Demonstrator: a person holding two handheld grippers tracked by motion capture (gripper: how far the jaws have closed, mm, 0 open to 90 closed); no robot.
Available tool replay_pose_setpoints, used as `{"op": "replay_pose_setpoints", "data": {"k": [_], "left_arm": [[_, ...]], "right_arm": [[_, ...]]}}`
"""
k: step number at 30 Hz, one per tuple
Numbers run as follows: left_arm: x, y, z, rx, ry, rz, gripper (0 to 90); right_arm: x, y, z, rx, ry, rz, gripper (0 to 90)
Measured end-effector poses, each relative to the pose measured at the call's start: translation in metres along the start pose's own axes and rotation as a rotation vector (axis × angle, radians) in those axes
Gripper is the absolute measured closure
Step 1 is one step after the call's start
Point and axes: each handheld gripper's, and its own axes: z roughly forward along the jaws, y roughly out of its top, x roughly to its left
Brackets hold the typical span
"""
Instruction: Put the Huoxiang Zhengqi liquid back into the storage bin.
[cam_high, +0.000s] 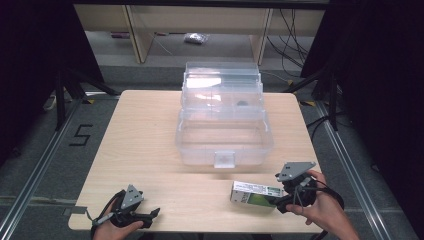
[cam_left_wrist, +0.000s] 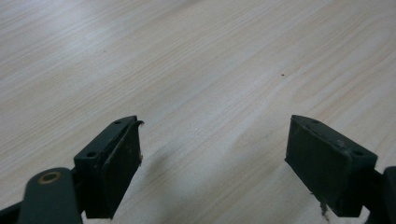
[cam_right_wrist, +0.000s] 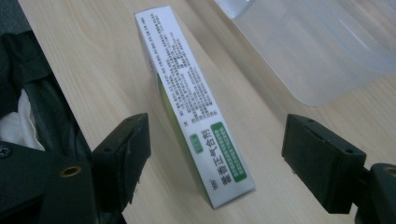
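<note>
While jaws gape, carton (cam_right_wrist: 196, 100) nears table edge (cam_high: 200, 231).

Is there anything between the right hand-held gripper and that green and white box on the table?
Nothing visible. The right hand-held gripper is open, its jaws on either side of the near end of the box, which lies on the table. The clear bin sits beyond the box, apart from it.

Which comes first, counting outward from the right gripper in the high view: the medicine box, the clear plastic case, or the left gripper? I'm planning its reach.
From the right gripper:
1. Medicine box, just to its left, at the open jaws on the table's near edge.
2. Clear plastic case, ahead at the table's middle, lid open.
3. Left gripper, across the table at the near left corner.
</note>
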Motion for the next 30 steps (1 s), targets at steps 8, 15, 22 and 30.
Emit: {"op": "replay_pose_setpoints", "data": {"k": [8,15,22,30], "left_arm": [[-0.002,0.0,0.002,-0.021,0.003,-0.023,17.5],[-0.002,0.0,0.0,-0.024,-0.003,-0.024,17.5],[-0.003,0.0,0.001,-0.037,-0.005,-0.044,17.5],[0.0,-0.001,-0.001,-0.007,-0.004,0.0,17.5]], "right_arm": [[0.002,0.017,0.011,0.071,0.023,-0.056,25.7],[0.009,0.03,0.02,0.138,0.058,-0.099,27.2],[0.01,0.037,0.032,0.182,0.072,-0.139,31.5],[0.009,0.04,0.045,0.222,0.086,-0.172,35.2]]}}
